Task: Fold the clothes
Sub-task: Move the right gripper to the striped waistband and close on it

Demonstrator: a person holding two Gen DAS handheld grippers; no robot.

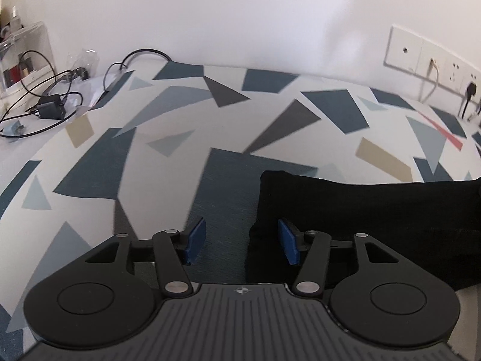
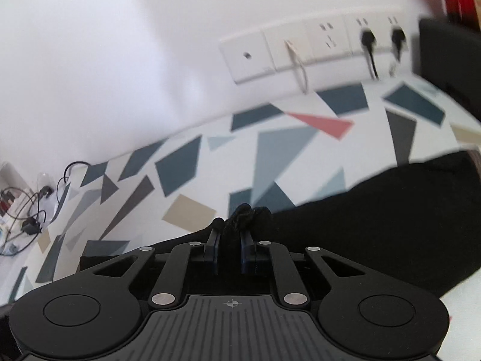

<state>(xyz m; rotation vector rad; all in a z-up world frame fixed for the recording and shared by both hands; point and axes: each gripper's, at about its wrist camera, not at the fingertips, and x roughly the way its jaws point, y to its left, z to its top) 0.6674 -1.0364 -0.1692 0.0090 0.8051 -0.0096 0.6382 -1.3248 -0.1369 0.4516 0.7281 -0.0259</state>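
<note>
My right gripper (image 2: 231, 242) pinches bunched black garment (image 2: 375, 216); left gripper (image 1: 242, 240) is spread at its edge, so I should close there before lifting evenly.

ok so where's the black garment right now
The black garment lies on the patterned tablecloth, right of the open left gripper; the right gripper pinches a bunch of it.

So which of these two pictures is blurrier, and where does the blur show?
Right wrist view: blurrier, smearing the wall sockets and the black garment edge; the right claw stays sharp. Left wrist view: milder streaking on the patterned cloth; both bend at the edges.
</note>
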